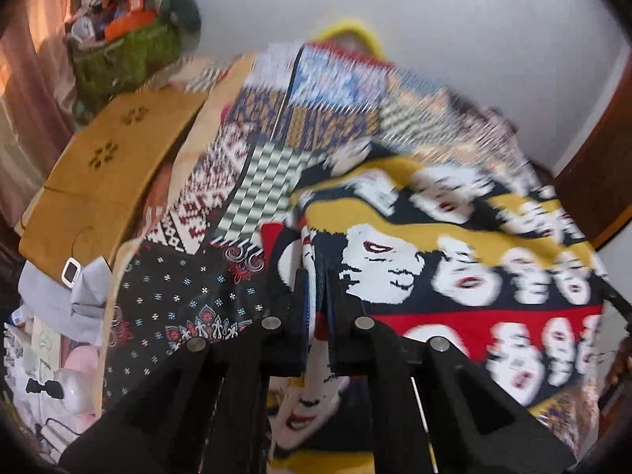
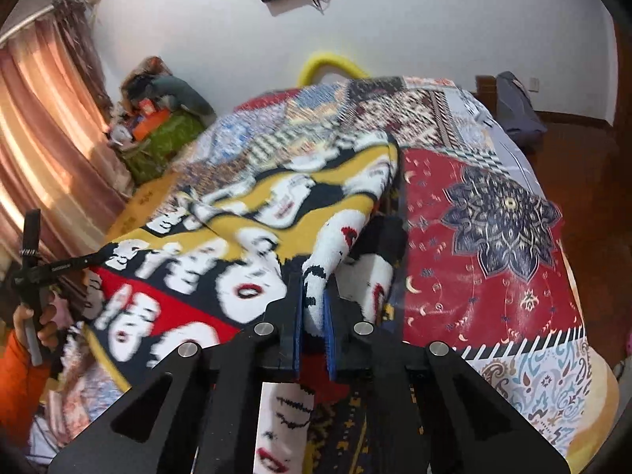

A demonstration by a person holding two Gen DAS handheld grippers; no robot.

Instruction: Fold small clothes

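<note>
Left wrist view shows the left gripper (image 1: 316, 296) and the right gripper (image 2: 314, 300) with jaws clamped on the face-print garment (image 1: 454, 245), lifted over the bed (image 2: 493, 237), so folding seems just beginning.

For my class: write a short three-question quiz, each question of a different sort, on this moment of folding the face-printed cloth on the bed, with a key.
1. True or false: the left gripper has its jaws shut on the black, yellow and red face-printed knit garment.
2. Multiple choice: the garment lies over (A) a bare wooden floor, (B) the multicoloured patchwork bedspread, (C) a glass table.
3. Fill in: the right gripper pinches a ____ fold of the garment between its jaws.

Key: 1 true; 2 B; 3 white.
</note>
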